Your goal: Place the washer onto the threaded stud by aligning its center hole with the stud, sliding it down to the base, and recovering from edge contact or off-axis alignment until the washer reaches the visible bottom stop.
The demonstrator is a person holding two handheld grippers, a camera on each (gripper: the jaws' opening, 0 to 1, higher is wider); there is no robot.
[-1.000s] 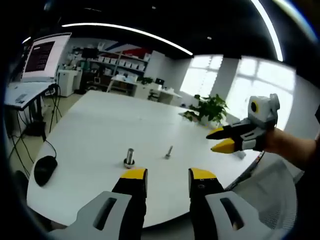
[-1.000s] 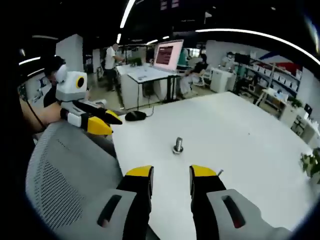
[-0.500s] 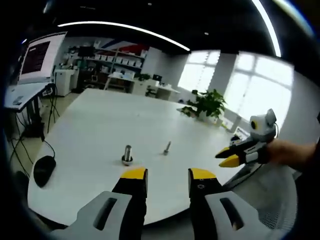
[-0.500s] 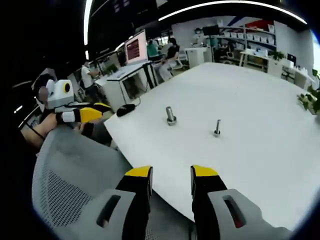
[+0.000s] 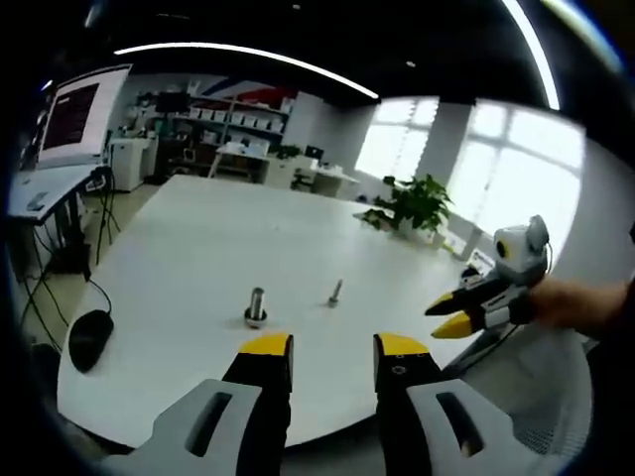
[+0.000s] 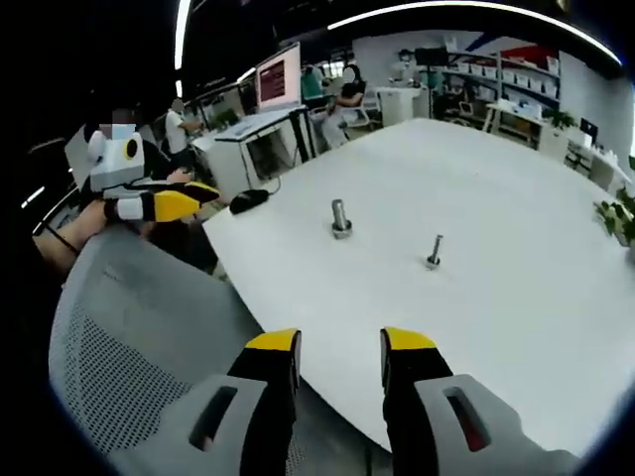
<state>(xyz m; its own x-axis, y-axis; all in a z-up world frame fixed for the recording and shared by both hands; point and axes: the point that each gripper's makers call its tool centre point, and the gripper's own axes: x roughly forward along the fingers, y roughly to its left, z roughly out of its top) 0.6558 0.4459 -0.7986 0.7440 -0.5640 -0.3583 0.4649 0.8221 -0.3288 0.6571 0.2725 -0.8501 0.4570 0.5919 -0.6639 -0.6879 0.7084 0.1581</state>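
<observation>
Table (image 5: 198, 228) is what carries everything here: a large white one, and both grippers hang off its near edge, above a grey mesh chair (image 6: 139, 337). We judge that they are held back like this because the work has not begun; from this distance nothing can be reached.

The left gripper (image 5: 332, 349) has its jaws parted with nothing between them. The right gripper (image 6: 335, 345) is also spread apart and carries nothing. Each one appears from the side in the other's view, and there we cannot tell how its jaws stand.

On the table stand two upright metal pieces, near the edge that faces us and well apart from each other. The thicker stud (image 5: 256, 305) has a wider ring at its foot (perhaps a nut or the washer itself, it is too small to say). The thin bolt (image 5: 335, 293) stands beside it, further along the edge toward the right gripper. We cannot find a loose washer with certainty, so we do not say where it lies.

A black mouse (image 5: 89, 337) rests at the table's corner, with its cable hanging over the edge. We see no container on the table.
</observation>
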